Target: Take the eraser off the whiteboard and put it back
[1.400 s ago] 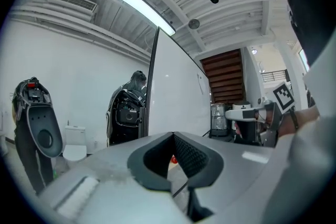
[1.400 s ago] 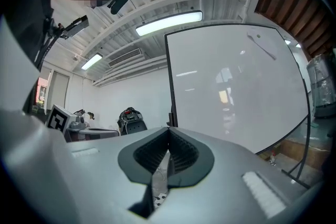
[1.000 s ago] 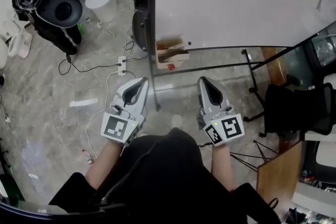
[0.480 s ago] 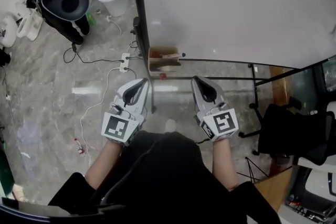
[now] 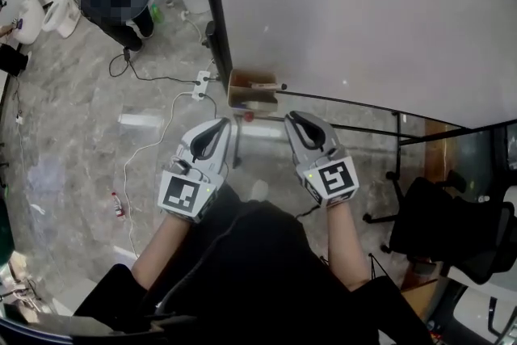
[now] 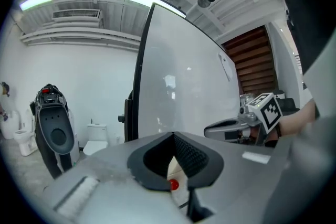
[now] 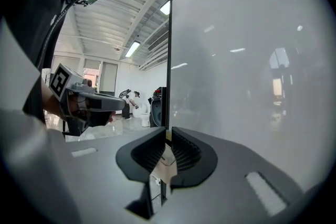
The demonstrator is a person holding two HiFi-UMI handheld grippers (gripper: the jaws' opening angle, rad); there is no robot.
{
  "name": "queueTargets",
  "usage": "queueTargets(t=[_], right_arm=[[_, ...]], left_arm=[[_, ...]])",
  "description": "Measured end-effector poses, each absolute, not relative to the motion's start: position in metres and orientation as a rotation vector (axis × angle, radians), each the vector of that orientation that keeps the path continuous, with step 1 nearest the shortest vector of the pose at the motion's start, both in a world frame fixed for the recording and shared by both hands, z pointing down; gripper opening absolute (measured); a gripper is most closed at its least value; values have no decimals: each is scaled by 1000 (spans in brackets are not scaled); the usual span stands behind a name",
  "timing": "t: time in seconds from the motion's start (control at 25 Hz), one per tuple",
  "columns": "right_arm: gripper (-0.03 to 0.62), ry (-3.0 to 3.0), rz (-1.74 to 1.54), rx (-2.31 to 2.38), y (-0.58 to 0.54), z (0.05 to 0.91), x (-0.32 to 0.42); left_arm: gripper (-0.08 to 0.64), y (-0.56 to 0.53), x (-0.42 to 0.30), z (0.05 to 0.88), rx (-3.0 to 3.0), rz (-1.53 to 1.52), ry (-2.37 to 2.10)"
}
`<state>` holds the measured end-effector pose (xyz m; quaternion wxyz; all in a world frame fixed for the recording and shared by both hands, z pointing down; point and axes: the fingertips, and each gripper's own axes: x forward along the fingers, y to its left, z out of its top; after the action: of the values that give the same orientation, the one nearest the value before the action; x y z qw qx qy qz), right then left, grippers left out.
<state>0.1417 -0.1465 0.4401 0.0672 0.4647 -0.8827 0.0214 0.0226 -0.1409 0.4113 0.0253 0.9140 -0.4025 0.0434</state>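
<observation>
- Nowhere a sure sight of the eraser: too small to tell among what lies in the small brown box (image 5: 241, 97).
- Upper middle and right of the head view, whiteboard (image 5: 363, 12): fills that whole area, white and unmarked, with a dark frame down its left edge.
- Just above frame centre, that box: sits at the board's lower left corner, open-topped, with a thin stick-like thing across it and a small red thing (image 5: 248, 116) just below.
- Left of centre, left gripper (image 5: 220, 128): points up-frame toward the box, jaws together at the tips, clamped on nothing; shows the red thing through the hollow behind its pads in its own view.
- Right of centre, right gripper (image 5: 294, 120): lies close beside the other, aimed the same way; jaws just been opening, now a narrow slit apart, nothing between them.
- Both: near the box and board, touching neither.
- Lower middle: black clothing (image 5: 250, 271).
- Left half: grey marbled floor (image 5: 73, 141), white power strip (image 5: 200, 78) with its cable trailing down-left.
- Lower right: black office chair (image 5: 452, 214).
</observation>
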Motion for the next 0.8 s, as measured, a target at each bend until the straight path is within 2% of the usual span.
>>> queueTargets(t=[0.24, 0.44, 0.8], right_arm=[[68, -2636, 57, 1354, -154, 448, 137], [118, -2620, 57, 1323, -159, 452, 129], [267, -2482, -57, 1125, -177, 486, 107]], left_arm=[[6, -146, 20, 409, 2824, 141, -1237], [6, -155, 15, 419, 2837, 201, -1207], [6, -172, 9, 422, 2860, 212, -1165]])
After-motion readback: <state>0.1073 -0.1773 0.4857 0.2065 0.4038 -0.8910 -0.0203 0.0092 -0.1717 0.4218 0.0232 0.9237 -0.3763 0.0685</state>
